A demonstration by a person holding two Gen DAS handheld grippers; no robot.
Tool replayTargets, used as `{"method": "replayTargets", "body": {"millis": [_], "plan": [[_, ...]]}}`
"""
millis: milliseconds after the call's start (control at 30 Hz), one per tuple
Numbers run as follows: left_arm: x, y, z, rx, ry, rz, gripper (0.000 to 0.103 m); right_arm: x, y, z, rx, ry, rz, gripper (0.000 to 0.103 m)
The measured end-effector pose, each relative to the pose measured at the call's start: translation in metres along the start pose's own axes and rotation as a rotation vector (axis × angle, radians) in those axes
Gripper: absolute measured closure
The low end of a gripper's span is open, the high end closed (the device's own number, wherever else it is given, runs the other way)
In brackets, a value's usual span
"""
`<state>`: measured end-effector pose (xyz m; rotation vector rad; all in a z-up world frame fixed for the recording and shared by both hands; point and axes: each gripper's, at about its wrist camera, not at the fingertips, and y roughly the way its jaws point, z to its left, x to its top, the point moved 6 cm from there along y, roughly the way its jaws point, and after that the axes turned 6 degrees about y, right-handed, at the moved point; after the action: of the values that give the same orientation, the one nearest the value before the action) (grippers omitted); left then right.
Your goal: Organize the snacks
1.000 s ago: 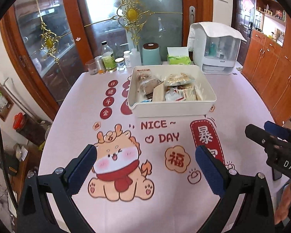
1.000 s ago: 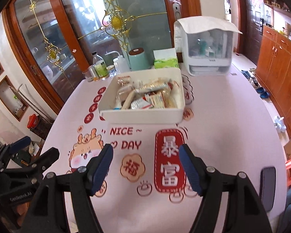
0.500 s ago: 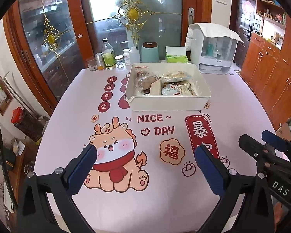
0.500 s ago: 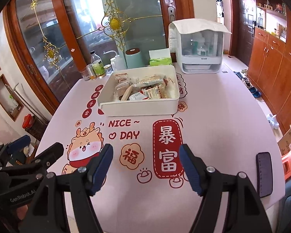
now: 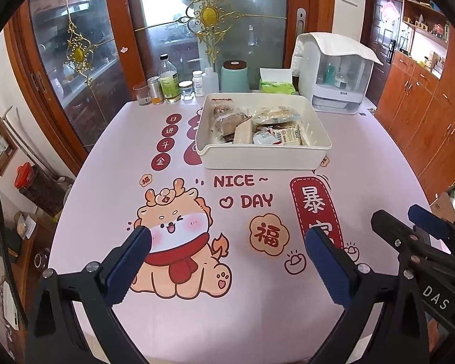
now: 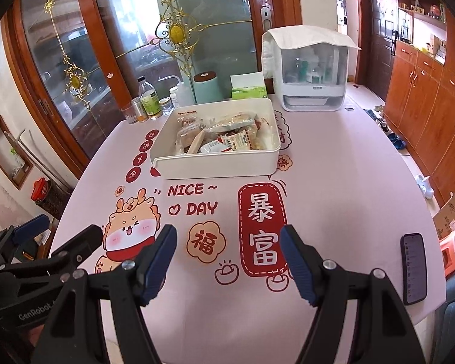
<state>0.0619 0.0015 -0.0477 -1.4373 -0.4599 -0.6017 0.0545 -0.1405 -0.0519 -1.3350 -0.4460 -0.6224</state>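
Both grippers empty, jaws spread wide: left gripper, right gripper. White bin holds snack packets, sits dead ahead of my fingers, well apart, long axis crosswise. I judge neither gripper clearly nearer.

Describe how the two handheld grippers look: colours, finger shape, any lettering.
Both are matte black angular frames with silver screws and ribbed blue pads on the fingers. The left gripper carries white "GenRobot" lettering on its body in the right wrist view; the right gripper shows "DAS" in the left wrist view. No sleeves show.
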Motion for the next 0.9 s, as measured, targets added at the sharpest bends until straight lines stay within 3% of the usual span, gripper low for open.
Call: {"method": "replayTargets", "body": {"millis": [900], "plan": [[0.005, 0.011, 0.009, 0.005, -0.038, 0.019, 0.002, 0.004, 0.009, 0.009, -0.001, -0.025, 0.015, 0.032]]}}
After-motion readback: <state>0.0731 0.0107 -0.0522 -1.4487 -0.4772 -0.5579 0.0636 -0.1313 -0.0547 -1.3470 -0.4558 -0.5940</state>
